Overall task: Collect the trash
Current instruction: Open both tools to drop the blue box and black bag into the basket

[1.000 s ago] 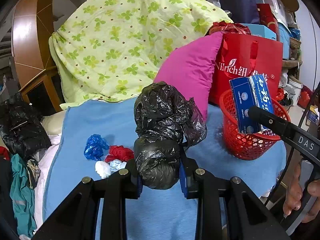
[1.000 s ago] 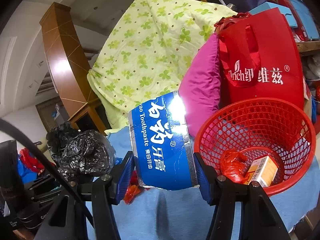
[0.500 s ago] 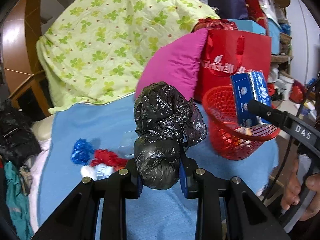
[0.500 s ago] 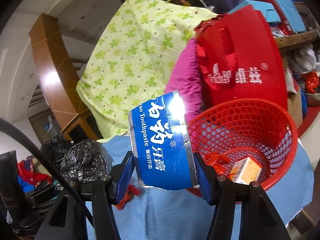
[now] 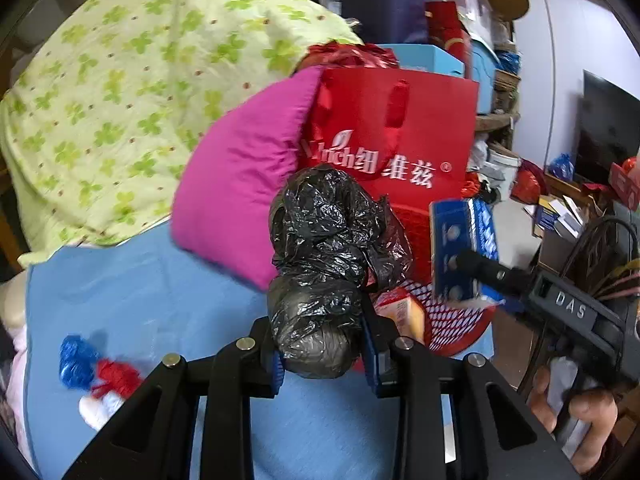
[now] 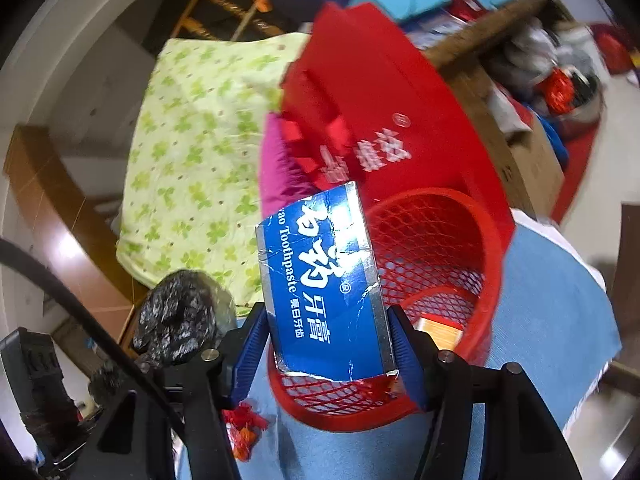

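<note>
- The left gripper [image 5: 322, 354] points forward and downward over the light blue cloth sheet [image 5: 140, 292]; its 2 blue pads pinch the lower end of a crumpled black plastic bag [image 5: 324, 264], while the jaws are easing apart.
- The bag's upper bulk rises ahead of these fingertips and hides part of the red mesh plastic basket [image 5: 452, 320] just beyond and to the right.
- The right gripper [image 6: 328, 354] is rolled to one side, so the basket [image 6: 440, 248] looks tilted in its view; its jaws are widening, with a flattened blue toothpaste box with silver edges [image 6: 320, 284] between them.
- The right-hand pad touches the box's edge; I cannot tell if the left-hand pad still presses on it.
- The box's lower end sits over the basket's near rim, its top leaning left.
- In the left view, a person's hand [image 5: 576, 412] wraps the right gripper's handle at lower right.
- An orange-and-white carton [image 5: 404, 312] lies inside the basket.
- Blue, red and white crumpled scraps [image 5: 96, 376] lie on the sheet, well left of the left gripper.
- A red paper bag with white lettering [image 5: 400, 132] and a magenta pillow [image 5: 240, 168] stand beyond the basket.
</note>
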### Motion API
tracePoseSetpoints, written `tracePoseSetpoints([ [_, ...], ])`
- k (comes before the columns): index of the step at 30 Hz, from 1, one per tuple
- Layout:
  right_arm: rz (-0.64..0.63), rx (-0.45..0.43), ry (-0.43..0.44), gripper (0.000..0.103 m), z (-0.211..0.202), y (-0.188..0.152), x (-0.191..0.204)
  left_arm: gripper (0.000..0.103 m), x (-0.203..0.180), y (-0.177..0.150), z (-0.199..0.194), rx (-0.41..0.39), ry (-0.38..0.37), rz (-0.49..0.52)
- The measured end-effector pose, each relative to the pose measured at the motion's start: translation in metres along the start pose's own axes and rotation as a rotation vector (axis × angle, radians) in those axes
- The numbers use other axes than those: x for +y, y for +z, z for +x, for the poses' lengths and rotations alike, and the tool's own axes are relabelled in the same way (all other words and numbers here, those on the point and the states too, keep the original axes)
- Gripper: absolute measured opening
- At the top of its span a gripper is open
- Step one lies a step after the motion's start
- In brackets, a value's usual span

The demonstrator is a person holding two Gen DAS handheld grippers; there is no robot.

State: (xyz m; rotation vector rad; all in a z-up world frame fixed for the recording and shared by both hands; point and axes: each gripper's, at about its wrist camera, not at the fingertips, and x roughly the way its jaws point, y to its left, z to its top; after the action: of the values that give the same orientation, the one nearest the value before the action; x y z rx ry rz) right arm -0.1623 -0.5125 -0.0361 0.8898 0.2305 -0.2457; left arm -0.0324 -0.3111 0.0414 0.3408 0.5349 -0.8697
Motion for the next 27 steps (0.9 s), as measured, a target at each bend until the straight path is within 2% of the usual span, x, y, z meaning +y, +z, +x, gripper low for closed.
tracePoseSetpoints([
  [2,0.050,0.012,0.002,0.070,0.002,0.002,-0.008,0.040,-0.009,0.004,0.006,-0.005,-0.004,0.028],
  [4,0.070,0.007,-0.003,0.071,0.001,0.003,-0.011,0.059,-0.018,0.008,0.013,-0.016,0.019,0.066],
  [5,0.077,0.004,0.001,0.072,0.000,0.003,-0.012,0.061,-0.020,0.009,0.014,-0.019,0.026,0.072],
  [11,0.058,-0.025,0.026,0.073,-0.004,0.003,-0.003,0.061,0.000,-0.001,0.012,-0.009,0.031,0.015],
  [15,-0.026,-0.050,0.057,0.073,-0.007,-0.003,0.018,0.061,0.027,-0.022,0.002,0.006,0.062,-0.039],
  [21,-0.237,-0.045,0.108,0.073,-0.002,-0.030,0.072,0.061,0.082,-0.072,-0.023,0.041,0.155,-0.149],
  [24,-0.330,-0.010,0.127,0.073,0.008,-0.050,0.097,0.062,0.117,-0.102,-0.038,0.063,0.215,-0.216],
  [27,-0.370,0.045,0.138,0.073,0.022,-0.068,0.114,0.062,0.148,-0.127,-0.049,0.082,0.268,-0.272],
])
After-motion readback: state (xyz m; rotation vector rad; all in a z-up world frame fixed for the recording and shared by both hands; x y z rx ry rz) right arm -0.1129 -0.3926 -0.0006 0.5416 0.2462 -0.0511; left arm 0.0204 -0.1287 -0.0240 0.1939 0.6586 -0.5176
